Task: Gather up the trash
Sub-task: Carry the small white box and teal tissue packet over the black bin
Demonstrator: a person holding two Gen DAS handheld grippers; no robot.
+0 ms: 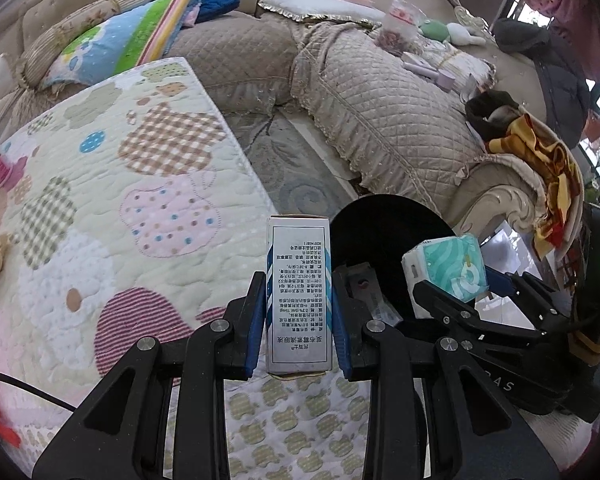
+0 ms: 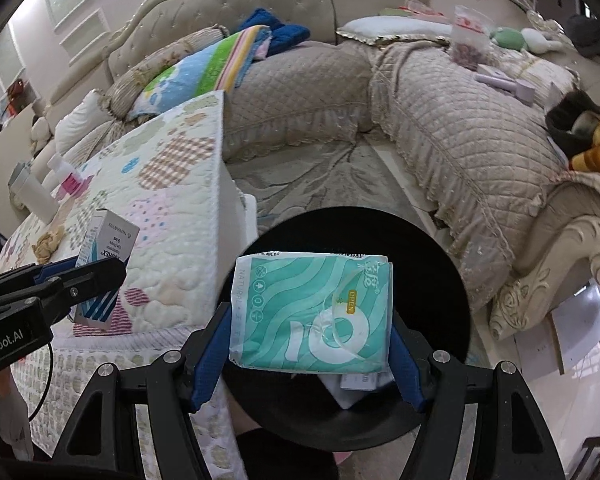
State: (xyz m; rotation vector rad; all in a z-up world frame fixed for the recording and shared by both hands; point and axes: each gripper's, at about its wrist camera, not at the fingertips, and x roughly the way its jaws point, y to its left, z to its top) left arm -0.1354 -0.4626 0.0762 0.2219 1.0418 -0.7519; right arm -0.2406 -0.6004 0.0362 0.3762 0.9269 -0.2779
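Note:
My left gripper (image 1: 299,320) is shut on a small white medicine box (image 1: 299,296) with printed text, held upright over the edge of the quilted table cover. My right gripper (image 2: 312,356) is shut on a teal tissue pack (image 2: 312,312), hanging directly above the round black bin (image 2: 432,256). The left wrist view shows the black bin (image 1: 384,232) just right of the box, with the right gripper (image 1: 460,300) and its tissue pack (image 1: 448,272) over it. Some paper scraps (image 2: 360,388) lie inside the bin. The right wrist view shows the left gripper (image 2: 88,284) and its box (image 2: 108,248) at the left.
A patchwork quilt (image 1: 120,200) covers the table at left, with a crumpled brown wad (image 2: 48,244), a pink-labelled bottle (image 2: 68,180) and a white cup (image 2: 36,196) on it. Quilted beige sofas (image 1: 380,112) with cushions and clutter curve behind. Patterned rug (image 1: 292,176) lies between.

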